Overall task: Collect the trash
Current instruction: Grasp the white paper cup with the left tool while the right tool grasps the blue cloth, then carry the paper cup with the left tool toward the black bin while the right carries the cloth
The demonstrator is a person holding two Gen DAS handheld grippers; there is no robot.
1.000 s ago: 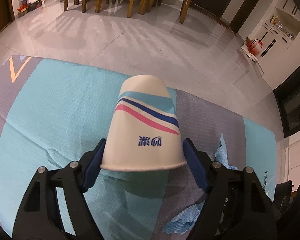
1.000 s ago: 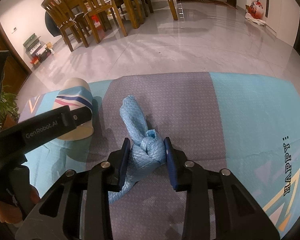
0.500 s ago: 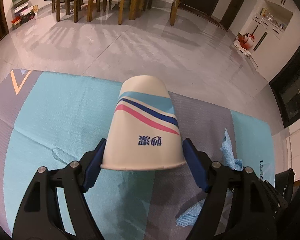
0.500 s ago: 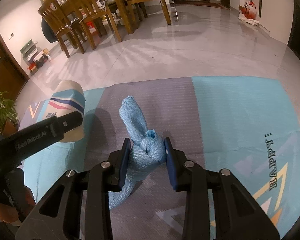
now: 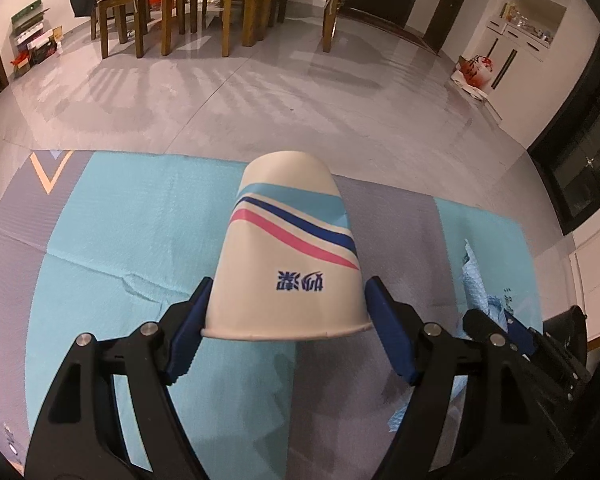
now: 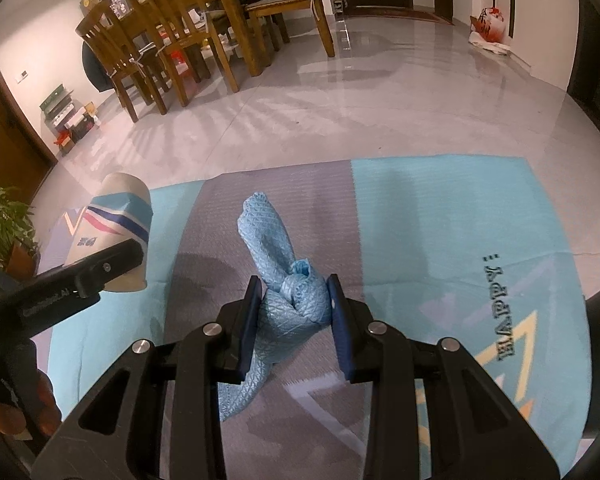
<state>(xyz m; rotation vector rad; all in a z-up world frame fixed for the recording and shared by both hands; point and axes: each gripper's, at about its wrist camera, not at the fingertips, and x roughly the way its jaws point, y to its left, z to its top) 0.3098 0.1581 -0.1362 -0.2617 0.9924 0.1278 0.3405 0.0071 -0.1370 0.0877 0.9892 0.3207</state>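
My left gripper [image 5: 286, 316] is shut on an upside-down white paper cup [image 5: 288, 252] with blue and pink stripes and holds it above the mat. The cup also shows in the right wrist view [image 6: 114, 236], with the left gripper's black arm across it. My right gripper [image 6: 294, 312] is shut on a crumpled blue cloth [image 6: 288, 292] and holds it above the mat, one end sticking up and one hanging down. The cloth also shows at the right edge of the left wrist view [image 5: 480, 280].
A teal and grey floor mat [image 6: 440, 220] lies under both grippers on a glossy grey tile floor [image 5: 260, 92]. A wooden dining table with chairs [image 5: 204, 4] stands at the back. A potted plant [image 6: 4, 232] is at the left. A red and white bag [image 6: 490, 26] sits near the far wall.
Both grippers have risen and tilted up with their loads still held; the mat sits lower in both views and more of the room shows.
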